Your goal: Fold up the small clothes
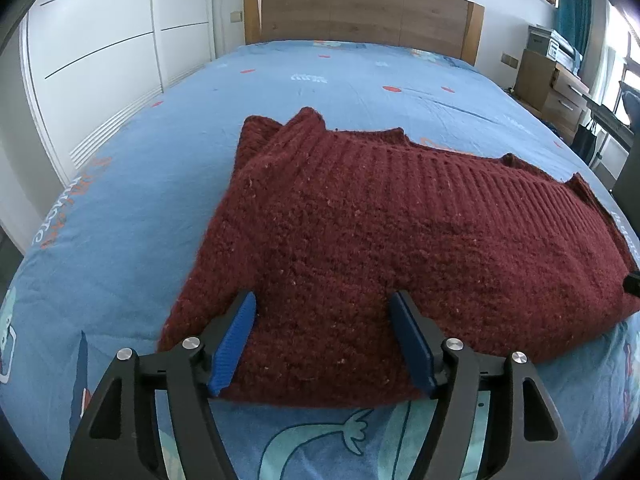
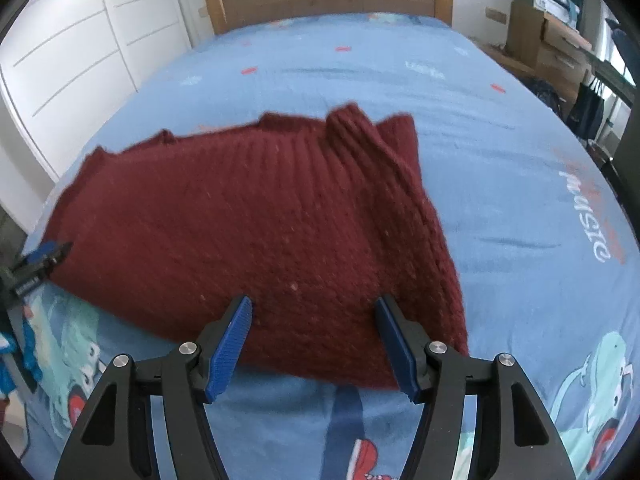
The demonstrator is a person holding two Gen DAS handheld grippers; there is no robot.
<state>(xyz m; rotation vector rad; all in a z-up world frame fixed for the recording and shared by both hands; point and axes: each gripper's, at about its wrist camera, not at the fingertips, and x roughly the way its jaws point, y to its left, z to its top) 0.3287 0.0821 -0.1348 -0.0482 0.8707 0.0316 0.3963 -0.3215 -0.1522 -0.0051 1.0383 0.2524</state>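
A dark red knitted sweater (image 1: 360,232) lies folded on the blue bed sheet (image 1: 160,168). It also shows in the right wrist view (image 2: 248,224). My left gripper (image 1: 323,304) is open, its blue pads either side of the sweater's near left edge, low over the knit. My right gripper (image 2: 313,308) is open over the sweater's near right corner, holding nothing. The left gripper's tip (image 2: 48,256) shows at the left edge of the right wrist view, and a dark tip (image 1: 632,280) shows at the right edge of the left wrist view.
The wooden headboard (image 1: 360,12) stands at the far end of the bed. White wardrobe doors (image 1: 100,60) run along the left. A wooden desk with boxes (image 1: 556,76) and a window are at the right. The sheet (image 2: 520,200) has cartoon prints.
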